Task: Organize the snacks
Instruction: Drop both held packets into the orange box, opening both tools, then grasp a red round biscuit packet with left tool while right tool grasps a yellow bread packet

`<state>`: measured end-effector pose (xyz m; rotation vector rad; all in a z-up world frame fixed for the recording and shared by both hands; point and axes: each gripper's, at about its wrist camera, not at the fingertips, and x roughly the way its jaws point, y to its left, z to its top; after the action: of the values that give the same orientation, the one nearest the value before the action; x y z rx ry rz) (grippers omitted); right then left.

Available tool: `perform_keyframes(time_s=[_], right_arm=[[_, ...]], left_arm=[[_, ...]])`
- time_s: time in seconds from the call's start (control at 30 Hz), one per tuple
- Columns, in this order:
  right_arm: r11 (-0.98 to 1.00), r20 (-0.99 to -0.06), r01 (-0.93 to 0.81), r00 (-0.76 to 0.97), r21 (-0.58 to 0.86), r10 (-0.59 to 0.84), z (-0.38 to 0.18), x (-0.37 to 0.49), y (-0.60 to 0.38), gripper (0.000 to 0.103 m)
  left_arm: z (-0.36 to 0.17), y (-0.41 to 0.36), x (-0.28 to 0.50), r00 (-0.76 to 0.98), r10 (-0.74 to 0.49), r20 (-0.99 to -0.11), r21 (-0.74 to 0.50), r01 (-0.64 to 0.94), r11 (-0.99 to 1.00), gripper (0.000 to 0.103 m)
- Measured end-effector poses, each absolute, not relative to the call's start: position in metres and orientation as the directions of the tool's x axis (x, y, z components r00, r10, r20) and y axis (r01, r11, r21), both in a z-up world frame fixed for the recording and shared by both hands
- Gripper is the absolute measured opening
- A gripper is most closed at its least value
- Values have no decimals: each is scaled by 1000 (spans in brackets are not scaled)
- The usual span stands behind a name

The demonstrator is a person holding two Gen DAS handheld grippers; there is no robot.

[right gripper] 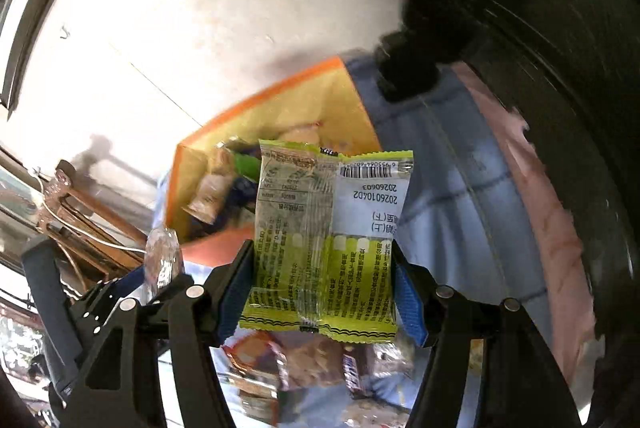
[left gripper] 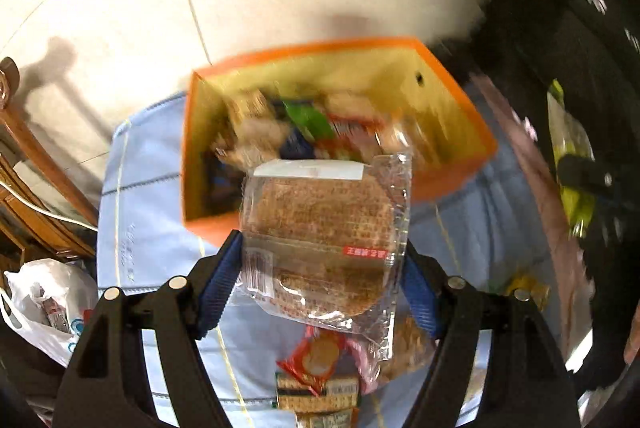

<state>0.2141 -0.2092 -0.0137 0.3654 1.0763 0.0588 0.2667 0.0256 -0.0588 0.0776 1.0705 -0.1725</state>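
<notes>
Carry step: left gripper [left gripper: 322, 268] clamps a clear-wrapped brown cake [left gripper: 320, 228]; right gripper [right gripper: 324, 292] clamps a green snack packet [right gripper: 324, 240]; both hang near the orange box [left gripper: 448, 100], apparently part-filled; next, position over its opening and release.

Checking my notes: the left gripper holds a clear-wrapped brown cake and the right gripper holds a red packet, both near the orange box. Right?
Not quite: the right gripper holds a yellow-green packet, not red, as the right wrist view shows. The left gripper does hold the clear-wrapped brown cake near the orange box.
</notes>
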Motion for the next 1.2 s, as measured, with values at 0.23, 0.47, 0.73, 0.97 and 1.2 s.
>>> perform_keyframes(time_s=[0.23, 0.47, 0.73, 0.97, 1.2], right_arm=[[970, -889, 71, 419, 234, 184, -2, 298, -186, 64], [963, -874, 17, 424, 271, 238, 2, 297, -174, 64], [961, -888, 8, 384, 276, 252, -12, 308, -162, 64], [985, -931, -22, 323, 171, 169, -44, 339, -139, 99], [985, -942, -7, 292, 173, 168, -53, 255, -172, 99]], left_arm=[[-22, 43, 333, 512, -85, -855, -13, 142, 990, 41], [-53, 52, 330, 449, -117, -886, -52, 154, 987, 32], [-64, 71, 327, 425, -111, -898, -71, 109, 992, 32], [-69, 78, 331, 462, 17, -887, 41, 42, 998, 96], [-83, 92, 284, 470, 53, -881, 82, 42, 996, 99]])
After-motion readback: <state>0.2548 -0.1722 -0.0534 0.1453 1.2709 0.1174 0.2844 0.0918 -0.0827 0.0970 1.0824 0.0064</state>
